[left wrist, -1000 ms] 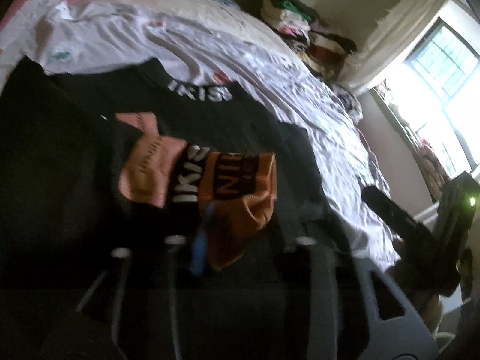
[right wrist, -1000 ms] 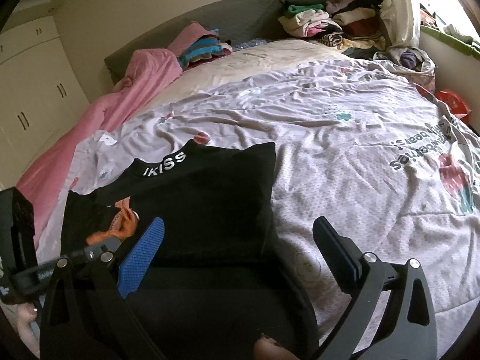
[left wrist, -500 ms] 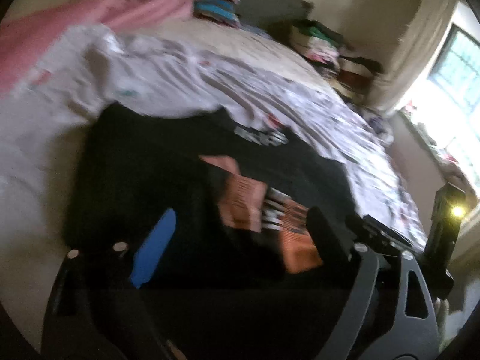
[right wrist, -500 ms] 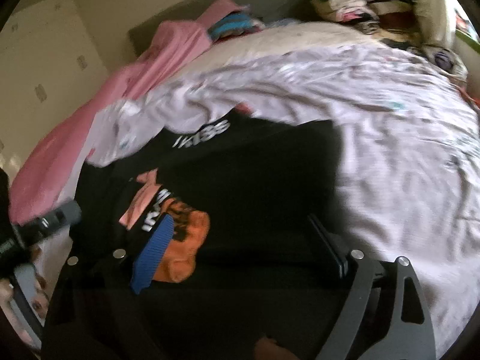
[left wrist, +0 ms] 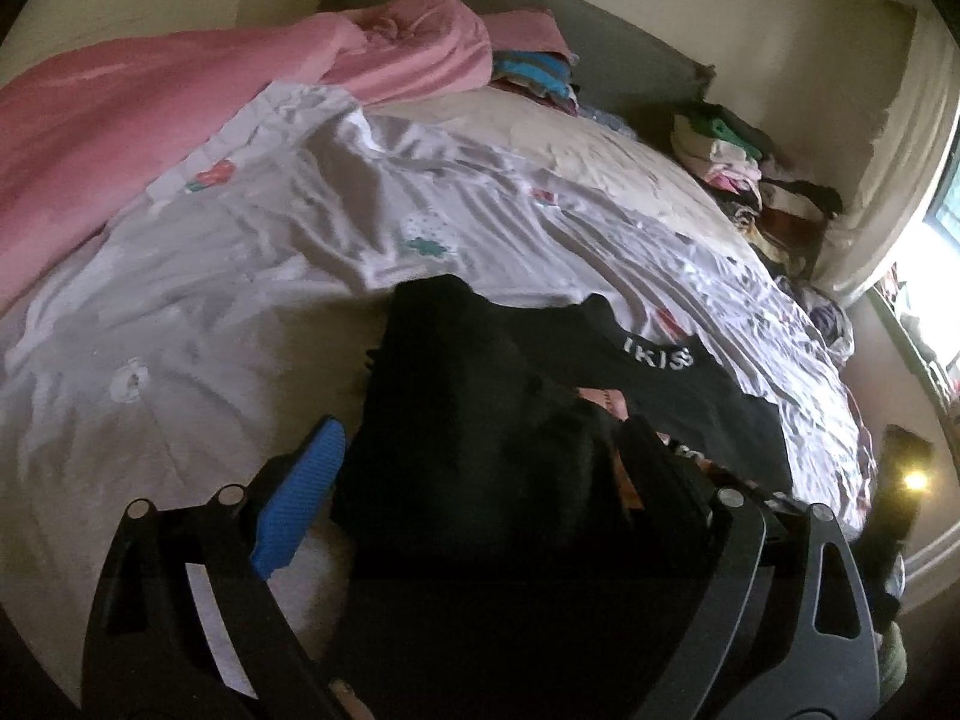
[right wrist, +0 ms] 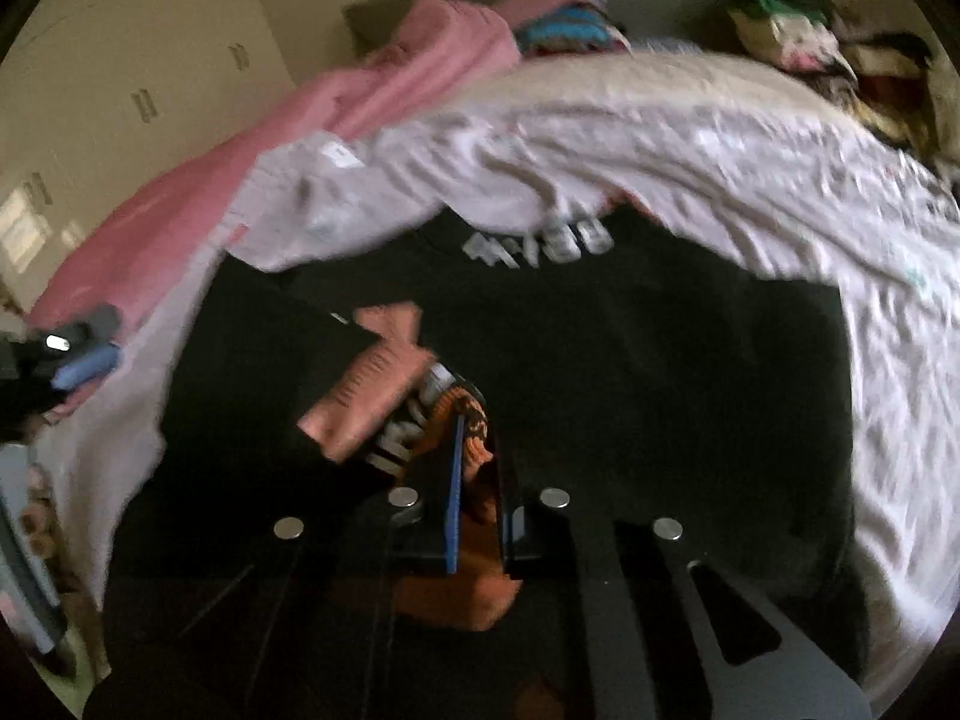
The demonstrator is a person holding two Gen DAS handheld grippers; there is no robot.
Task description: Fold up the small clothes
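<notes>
Matt black cloth shirt [right wrist: 630, 372] (wrinkled bedsheet [left wrist: 240, 276] faintly glossy).

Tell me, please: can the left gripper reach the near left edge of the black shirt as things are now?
Probably yes. The left gripper is open right over the black shirt, nothing between.

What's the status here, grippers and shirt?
Left gripper open over shirt. Right gripper shut on orange fabric. Shirt flat on bed. Nothing blocking.
</notes>
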